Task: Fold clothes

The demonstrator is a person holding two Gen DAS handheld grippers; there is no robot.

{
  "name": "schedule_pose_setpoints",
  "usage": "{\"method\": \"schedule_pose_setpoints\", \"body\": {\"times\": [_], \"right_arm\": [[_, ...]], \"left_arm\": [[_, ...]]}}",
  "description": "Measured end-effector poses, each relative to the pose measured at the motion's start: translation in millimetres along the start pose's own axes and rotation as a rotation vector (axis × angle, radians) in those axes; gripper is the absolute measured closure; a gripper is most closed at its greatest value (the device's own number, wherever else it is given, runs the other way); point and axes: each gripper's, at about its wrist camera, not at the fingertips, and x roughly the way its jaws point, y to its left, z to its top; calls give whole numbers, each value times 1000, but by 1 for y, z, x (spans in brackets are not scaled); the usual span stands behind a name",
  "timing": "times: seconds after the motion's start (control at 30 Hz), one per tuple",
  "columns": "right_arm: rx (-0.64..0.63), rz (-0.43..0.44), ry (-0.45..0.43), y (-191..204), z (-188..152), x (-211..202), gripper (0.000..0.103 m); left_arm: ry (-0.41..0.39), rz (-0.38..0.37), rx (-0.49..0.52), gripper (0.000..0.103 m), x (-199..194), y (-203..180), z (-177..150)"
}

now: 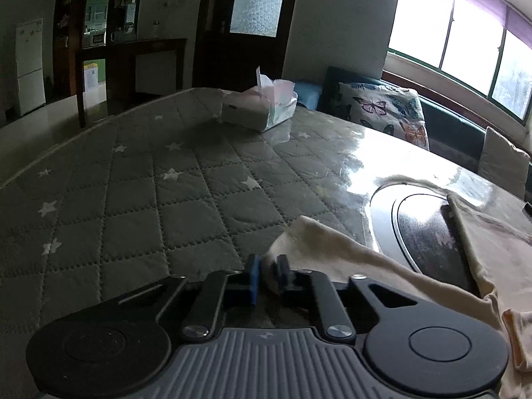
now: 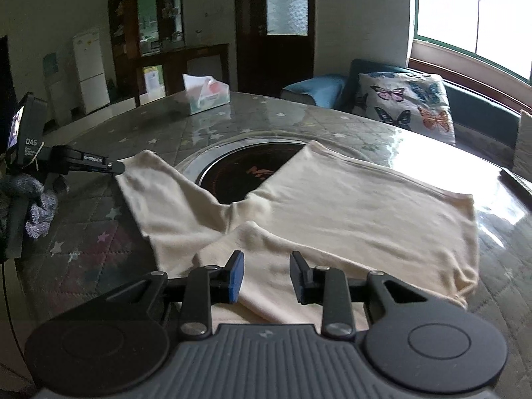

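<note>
Right wrist fisheye shows a cream shirt (image 2: 332, 206) spread flat on the table (image 2: 139, 259), its body lying across the right half of a dark round hotplate (image 2: 239, 173) set into the tabletop. One sleeve (image 2: 166, 199) runs off to the left over the quilted, star-printed table cover, and a second fold of cloth reaches back toward the camera. The right gripper (image 2: 266, 276) sits just over that near fold, its blue-padded fingers spread apart with cream fabric showing between and beneath them; nothing is clamped.

At the far tip of the left sleeve, the left gripper (image 2: 113, 167) meets the cloth edge. Left wrist fisheye gives the closer look: the left gripper (image 1: 268, 274) has its fingers drawn nearly together, pinching the sleeve end (image 1: 319, 246), which rises from between the pads and trails off to the right past the hotplate rim (image 1: 392, 212). The rest of the shirt (image 1: 498, 249) lies beyond the hotplate at the right of that view.

Farther out on the table stands a tissue box (image 2: 206, 94), well apart from the shirt. Beyond the table edge a butterfly-print cushion (image 2: 409, 103) leans on a dark green sofa (image 2: 478, 113) under a bright window (image 2: 472, 16). A white fridge (image 2: 89, 69) stands against the back wall.
</note>
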Motion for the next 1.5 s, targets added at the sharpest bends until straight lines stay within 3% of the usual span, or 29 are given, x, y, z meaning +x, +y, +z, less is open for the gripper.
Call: {"method": "schedule_pose_setpoints", "body": {"times": [0.13, 0.5, 0.7, 0.9, 1.2, 1.27, 1.33, 1.5], "right_arm": [[43, -29, -13, -11, -5, -11, 73], [168, -116, -61, -57, -29, -41, 73], [248, -145, -96, -84, -49, -58, 73], [312, -173, -116, -107, -66, -70, 73], [379, -197, -136, -124, -74, -77, 73], [386, -198, -139, -126, -73, -77, 73], [393, -182, -139, -125, -71, -77, 73], [378, -136, -121, -116, -63, -66, 73]], "left_arm": [[-42, -48, 12, 98, -17, -14, 8], [-170, -431, 205, 98, -98, -136, 29], [-137, -599, 315, 98, -115, -211, 9], [-69, -715, 414, 98, -116, -269, -23], [63, -767, 573, 93, -96, -308, -73], [60, -775, 590, 85, -97, -304, -76], [48, -771, 602, 65, -99, -297, -78], [-22, -683, 590, 55, -97, -261, -63]]}}
